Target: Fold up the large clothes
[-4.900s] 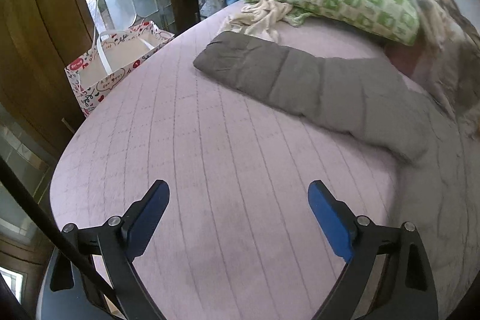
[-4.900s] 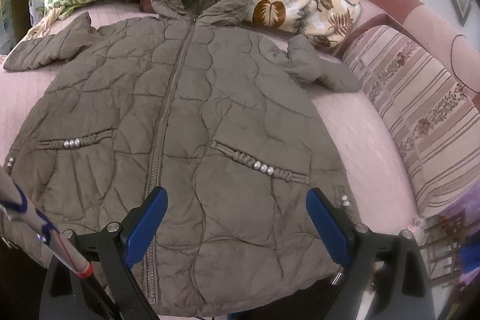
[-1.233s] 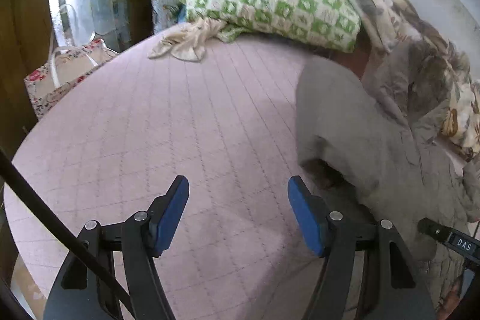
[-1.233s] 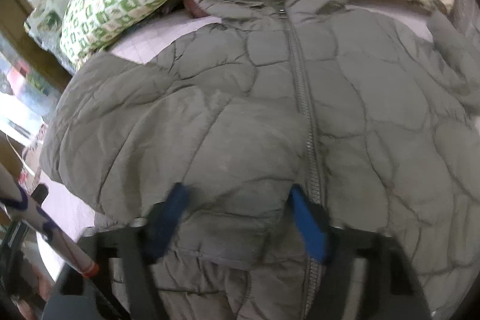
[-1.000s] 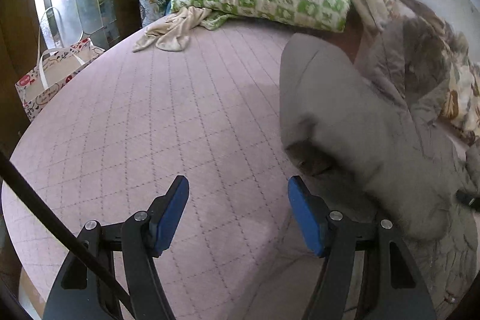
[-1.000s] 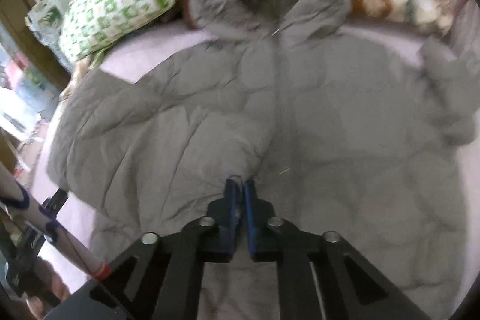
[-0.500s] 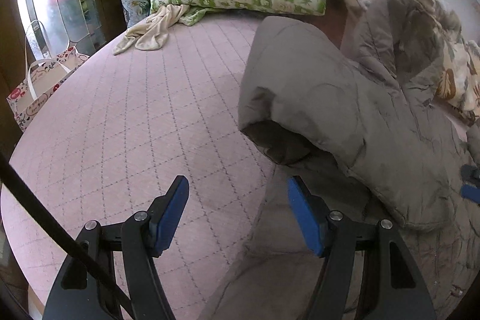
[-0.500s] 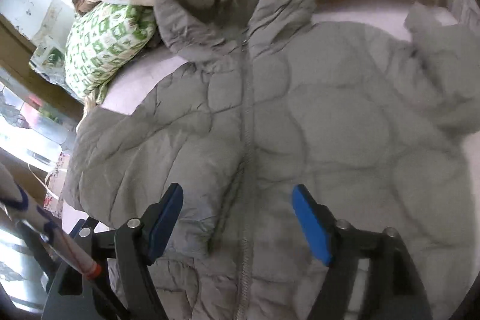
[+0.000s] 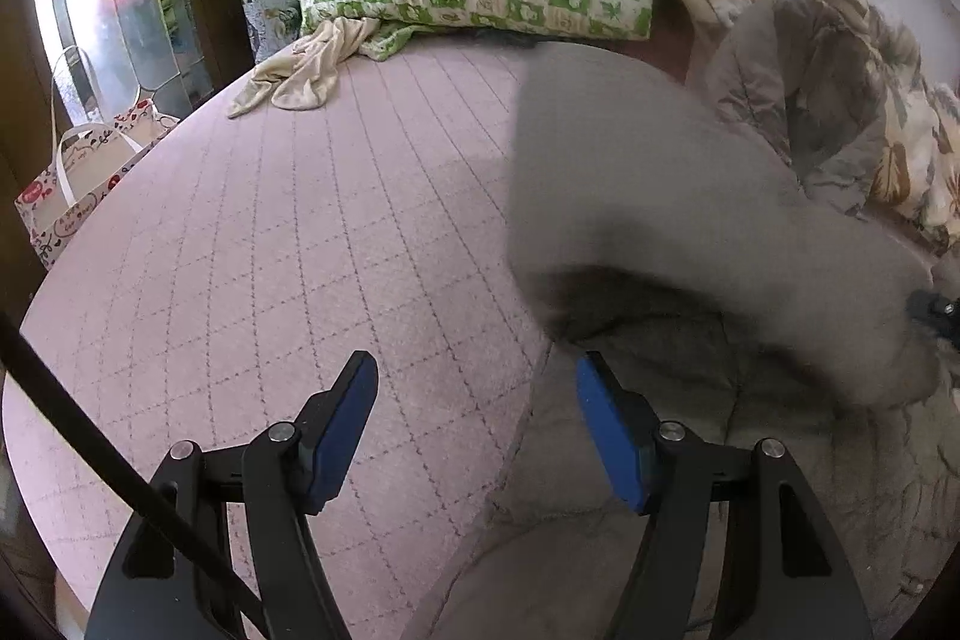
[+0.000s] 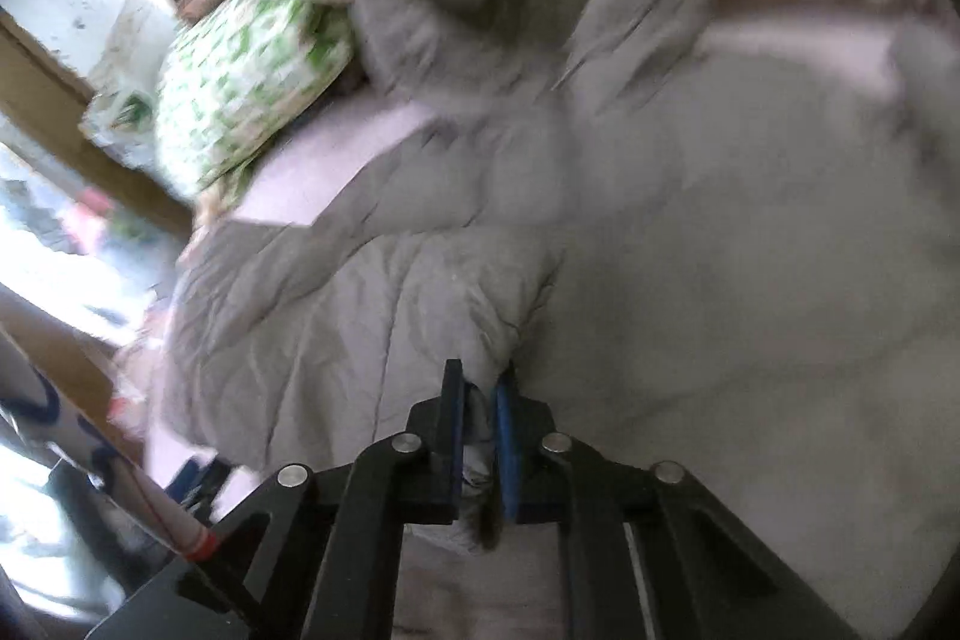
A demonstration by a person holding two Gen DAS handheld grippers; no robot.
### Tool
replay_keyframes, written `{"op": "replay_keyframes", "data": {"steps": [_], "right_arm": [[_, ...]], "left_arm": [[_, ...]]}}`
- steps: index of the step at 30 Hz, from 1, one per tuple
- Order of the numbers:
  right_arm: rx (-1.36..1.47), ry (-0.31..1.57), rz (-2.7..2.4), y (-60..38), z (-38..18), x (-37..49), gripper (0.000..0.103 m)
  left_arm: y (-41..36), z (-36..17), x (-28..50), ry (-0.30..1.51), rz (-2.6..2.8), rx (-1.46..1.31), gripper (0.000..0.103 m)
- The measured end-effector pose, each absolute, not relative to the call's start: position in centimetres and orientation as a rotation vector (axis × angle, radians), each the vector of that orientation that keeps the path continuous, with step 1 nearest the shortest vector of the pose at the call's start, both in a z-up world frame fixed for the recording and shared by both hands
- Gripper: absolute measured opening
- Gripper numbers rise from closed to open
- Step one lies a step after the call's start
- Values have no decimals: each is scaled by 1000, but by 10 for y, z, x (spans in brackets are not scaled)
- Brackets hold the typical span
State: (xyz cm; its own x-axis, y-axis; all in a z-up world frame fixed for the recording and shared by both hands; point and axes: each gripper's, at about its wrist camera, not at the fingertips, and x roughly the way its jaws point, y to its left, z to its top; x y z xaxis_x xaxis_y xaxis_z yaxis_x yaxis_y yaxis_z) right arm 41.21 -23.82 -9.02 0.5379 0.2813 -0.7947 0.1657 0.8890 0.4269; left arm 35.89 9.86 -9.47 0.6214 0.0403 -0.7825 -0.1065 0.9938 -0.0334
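Sleeve is pinched in the right claw, lying across the jacket, while the open, empty left claw hovers at its left edge.

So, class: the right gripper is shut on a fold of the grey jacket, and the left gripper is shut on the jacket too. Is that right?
Not quite. The left gripper is open, with the pink bedspread visible between its fingers, as the left wrist view shows. The right gripper is indeed shut on a fold of the grey jacket.
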Motion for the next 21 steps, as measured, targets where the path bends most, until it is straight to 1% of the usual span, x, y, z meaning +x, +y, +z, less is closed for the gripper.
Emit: {"op": "replay_keyframes", "data": {"steps": [3, 5, 8, 12, 14, 15, 18, 20, 21], "right_arm": [[385, 994, -113, -270, -75, 414, 9], [318, 1005, -233, -291, -77, 415, 9], [242, 1045, -363, -318, -89, 419, 9], [262, 1111, -429, -342, -119, 422, 9], [266, 1123, -442, -346, -130, 421, 13], [260, 1128, -450, -346, -134, 423, 18], [260, 1128, -450, -349, -134, 423, 26], [323, 1098, -406, -359, -124, 412, 27], [363, 1075, -375, -366, -116, 404, 28]], "left_arm": [[101, -98, 361, 912, 88, -93, 67], [100, -103, 364, 930, 89, -96, 67], [96, -109, 367, 953, 98, -82, 67], [88, -121, 372, 990, 116, -34, 67], [84, -126, 374, 1004, 126, -18, 68], [82, -126, 374, 1005, 131, -9, 68], [77, -124, 372, 989, 147, 25, 67], [74, -119, 368, 975, 133, 25, 67], [73, -115, 366, 970, 117, 19, 67]]}}
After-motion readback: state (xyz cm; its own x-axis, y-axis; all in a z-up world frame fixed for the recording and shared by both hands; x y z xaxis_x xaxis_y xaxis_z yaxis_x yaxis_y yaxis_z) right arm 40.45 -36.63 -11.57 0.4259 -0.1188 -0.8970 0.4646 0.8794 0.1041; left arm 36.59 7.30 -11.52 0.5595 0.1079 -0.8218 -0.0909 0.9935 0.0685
